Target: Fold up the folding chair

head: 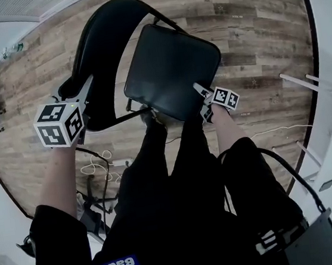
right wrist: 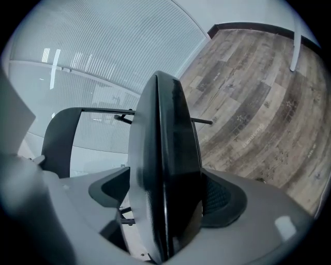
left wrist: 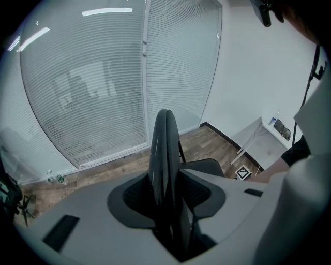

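Black folding chair (head: 140, 18) above wood floor (head: 257, 40): left gripper (head: 86, 87) clamps backrest (head: 98, 47); right gripper (head: 200, 88) clamps seat (head: 173, 68).

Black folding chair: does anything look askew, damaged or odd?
Nothing looks damaged. The left gripper clamps the black curved backrest, the right gripper the black padded seat's edge. A loose white cable lies on the wood floor beside the person's legs.
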Tool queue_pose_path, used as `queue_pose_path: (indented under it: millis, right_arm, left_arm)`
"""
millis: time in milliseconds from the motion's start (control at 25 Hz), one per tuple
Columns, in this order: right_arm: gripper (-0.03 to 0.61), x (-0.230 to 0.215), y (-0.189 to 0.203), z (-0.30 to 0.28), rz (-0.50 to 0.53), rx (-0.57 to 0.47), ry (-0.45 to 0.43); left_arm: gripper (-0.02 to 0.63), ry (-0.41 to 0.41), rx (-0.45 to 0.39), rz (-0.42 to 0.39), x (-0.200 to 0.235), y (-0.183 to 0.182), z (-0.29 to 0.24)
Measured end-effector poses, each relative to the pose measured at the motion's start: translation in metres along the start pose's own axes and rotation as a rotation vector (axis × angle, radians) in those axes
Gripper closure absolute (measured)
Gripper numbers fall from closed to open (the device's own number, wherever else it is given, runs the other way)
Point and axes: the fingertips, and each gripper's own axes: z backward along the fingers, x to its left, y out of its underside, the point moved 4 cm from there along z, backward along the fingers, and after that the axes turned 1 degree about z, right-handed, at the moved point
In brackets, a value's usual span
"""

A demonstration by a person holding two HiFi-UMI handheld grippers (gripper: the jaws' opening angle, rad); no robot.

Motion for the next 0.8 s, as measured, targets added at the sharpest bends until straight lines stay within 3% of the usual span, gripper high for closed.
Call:
queue_pose_path:
  millis: [440,800]
  right_arm:
    - [0.186,0.049,0.0,0.026,-0.003,-0.034,0.012]
    - [0.193,0.106,0.005,0.042,0.034,-0.023,-0.022]
  left_arm:
    - [0.493,0.085,-0.024,-0.013,-0.044,-0.018,0.025]
    - [0.502,0.09,-0.023,-0.021,-0.059,-0.028,0.05]
